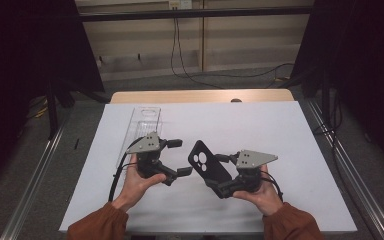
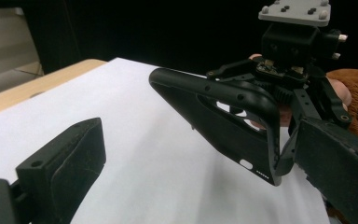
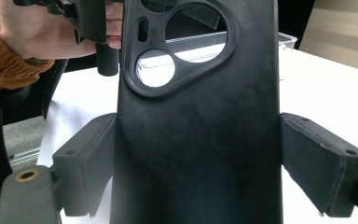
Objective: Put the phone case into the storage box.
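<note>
A white sheet (image 1: 280, 130) covers the table (image 1: 200, 95), with a concrete floor and dark curtains behind. A clear tray (image 1: 142, 122) lies at upper left of the sheet.

The right gripper (image 1: 223, 174), right of centre in the high view, holds a black phone case (image 1: 207, 162). Its jaws stand at the case's two long edges, lower end; contact on the right-hand pad appears partial, so firmness of grip is uncertain. The case is off the sheet, at frame centre, with its long axis running from the right gripper up and left and its camera cut-out at the far end.

The left gripper (image 1: 179, 157) is wide open and empty. The case's free end lies just beside its jaws, to their right. The left hand (image 1: 137, 182) is therefore nearer the free end.
</note>
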A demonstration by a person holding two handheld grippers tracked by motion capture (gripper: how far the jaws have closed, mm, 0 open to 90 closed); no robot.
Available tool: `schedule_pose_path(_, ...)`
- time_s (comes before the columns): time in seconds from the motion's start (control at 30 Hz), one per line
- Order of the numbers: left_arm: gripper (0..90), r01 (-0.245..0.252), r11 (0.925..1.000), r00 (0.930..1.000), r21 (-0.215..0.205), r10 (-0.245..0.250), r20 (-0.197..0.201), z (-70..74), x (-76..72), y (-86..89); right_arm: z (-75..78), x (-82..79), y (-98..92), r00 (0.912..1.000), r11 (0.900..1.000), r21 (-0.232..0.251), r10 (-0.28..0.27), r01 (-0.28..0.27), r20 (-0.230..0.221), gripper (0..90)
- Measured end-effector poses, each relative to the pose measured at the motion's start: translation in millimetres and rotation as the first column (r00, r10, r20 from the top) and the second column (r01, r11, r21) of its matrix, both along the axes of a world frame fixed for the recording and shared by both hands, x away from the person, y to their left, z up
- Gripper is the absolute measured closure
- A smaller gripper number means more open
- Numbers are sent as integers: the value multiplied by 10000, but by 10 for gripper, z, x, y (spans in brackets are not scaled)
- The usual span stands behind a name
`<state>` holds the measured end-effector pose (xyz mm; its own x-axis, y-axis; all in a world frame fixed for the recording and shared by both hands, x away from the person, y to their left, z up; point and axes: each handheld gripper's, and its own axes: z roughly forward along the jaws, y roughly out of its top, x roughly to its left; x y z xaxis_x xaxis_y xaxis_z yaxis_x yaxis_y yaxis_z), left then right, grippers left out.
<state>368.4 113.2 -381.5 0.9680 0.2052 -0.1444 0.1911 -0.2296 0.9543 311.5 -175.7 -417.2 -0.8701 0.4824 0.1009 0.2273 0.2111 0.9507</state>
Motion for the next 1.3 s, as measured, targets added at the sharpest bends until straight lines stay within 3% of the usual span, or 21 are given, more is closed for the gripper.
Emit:
schedule_pose_path(0.7, 28, 761, 9970, 9971, 124, -761, -28, -18, -10, -27, -18, 15, 27, 9950, 9955, 241, 928, -919, -378, 143)
schedule_pose_path(1.2, 26, 1289, 9915, 9916, 182, -1286, -163, -30, -25, -58, -32, 19, 57, 9851, 9866, 364, 1610, -1590, -611, 143)
schedule_pose_path(1.3, 27, 1420, 9898, 9893, 76, -1417, -334, -32, -25, -60, -41, 22, 59, 9820, 9840, 442, 1751, -1723, -705, 144)
